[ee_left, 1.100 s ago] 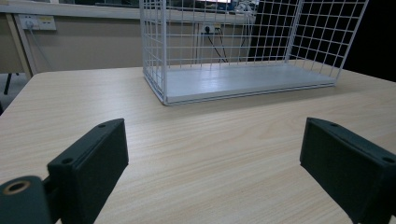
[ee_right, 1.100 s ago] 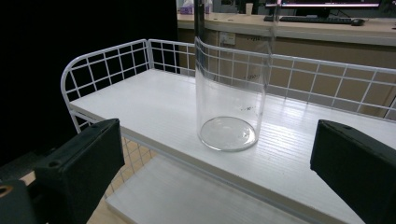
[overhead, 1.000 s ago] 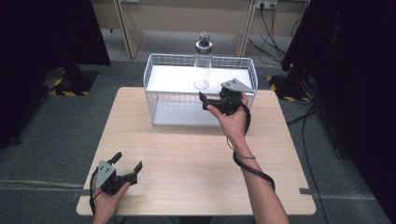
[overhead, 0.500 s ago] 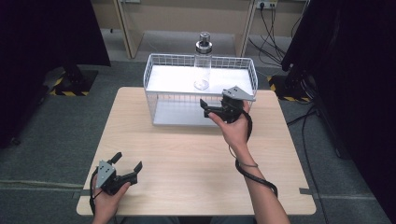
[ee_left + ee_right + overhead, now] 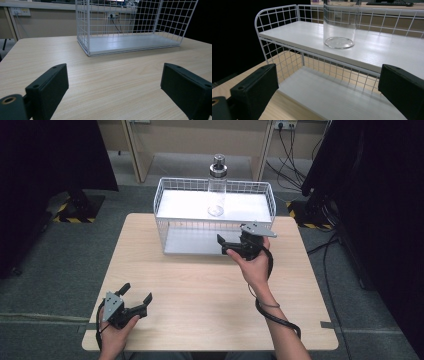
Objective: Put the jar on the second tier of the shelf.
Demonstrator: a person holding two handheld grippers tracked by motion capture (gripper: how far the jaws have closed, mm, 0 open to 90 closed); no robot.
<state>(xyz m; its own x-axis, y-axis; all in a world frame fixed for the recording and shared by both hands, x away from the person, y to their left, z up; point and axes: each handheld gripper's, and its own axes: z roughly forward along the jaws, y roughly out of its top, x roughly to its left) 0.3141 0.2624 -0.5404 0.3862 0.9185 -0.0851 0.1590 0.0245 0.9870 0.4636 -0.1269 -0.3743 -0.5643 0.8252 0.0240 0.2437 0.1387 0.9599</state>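
On the upper white shelf of a wire rack [image 5: 165,207], at the far side of the table [image 5: 200,285], a clear jar [image 5: 217,190] with a metal lid is seen standing upright, about midway along the shelf. It is judged to be the object of the work in hand, and it is touched by nothing.

The right gripper [image 5: 232,245] is held just in front of the rack's near face, toward its right end, with its jaws spread wide and nothing between them. In the right gripper view the jar [image 5: 339,27] is seen ahead and above, well apart from the jaws. The left gripper [image 5: 136,301] is held low over the near left corner of the table, likewise spread wide and empty, and pointed toward the rack [image 5: 85,30].

The work is judged to be at an early stage: no grasp is made, and the reach, the closing on the jar and any moving of it are all left to be done.

The raised wire rim round the upper shelf is noted between the right gripper and the jar; an approach from above the rim is judged necessary. The lower shelf is bare. Cables are seen on the floor beyond the table.
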